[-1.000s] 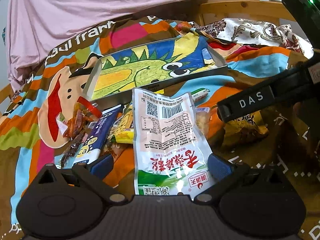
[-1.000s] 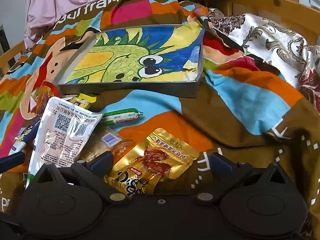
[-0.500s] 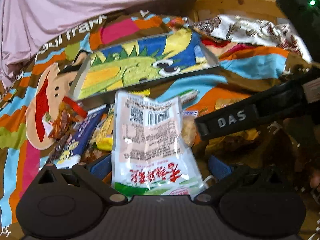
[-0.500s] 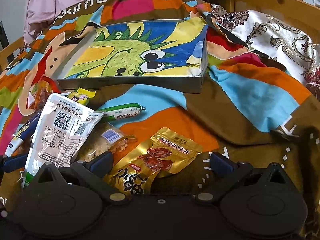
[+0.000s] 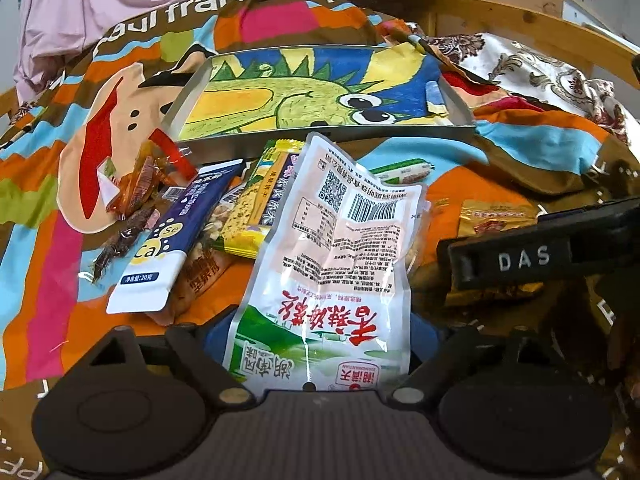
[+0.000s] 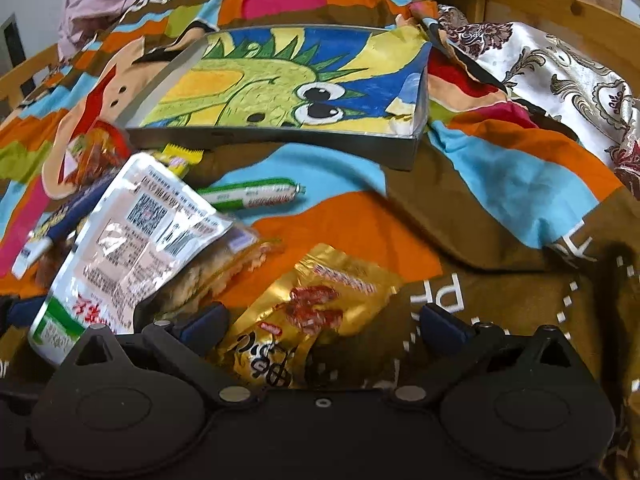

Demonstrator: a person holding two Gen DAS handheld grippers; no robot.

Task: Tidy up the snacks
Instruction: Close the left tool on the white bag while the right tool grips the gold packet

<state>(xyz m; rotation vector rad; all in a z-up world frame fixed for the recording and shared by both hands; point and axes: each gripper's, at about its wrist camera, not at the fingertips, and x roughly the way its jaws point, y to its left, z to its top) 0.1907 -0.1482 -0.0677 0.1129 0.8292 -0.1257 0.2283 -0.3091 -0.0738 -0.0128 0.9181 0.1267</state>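
Landmark: shallow metal tray (image 5: 324, 136) lined with a dinosaur drawing, lying on the striped blanket (image 5: 48, 264); holds no snacks yet.
White pouch (image 5: 332, 264): just in front of the tray's near wall, atop the snack pile, printed back up, bottom edge between the left gripper's fingers.
Left gripper (image 5: 320, 332): closing around the pouch's lower end; blue pads at either side edge, firm contact not yet clear.
Right gripper (image 6: 320, 320): spread wide, nothing pinched; gold packet (image 6: 316, 312) lies between the fingers, further from the tray than the pouch.
Handling of the pouch: likely light, glossy film, slippery and floppy; probably droops and swings if lifted by one end.
Where to grip: flat sealed bottom edge or a side seam, film bunched between the pads, rather than the puffy middle.
Gold packet: crinkled foil, also light; likely safest taken by its sealed edge.
Other snacks: blue sachet (image 5: 176, 240), yellow bar (image 5: 260, 204) and red-wrapped bits (image 5: 140, 184) left of the pouch near the tray's left corner; green sausage stick (image 6: 252, 196) just in front of the tray.
Risk: neighbours partly under the pouch may drag along.
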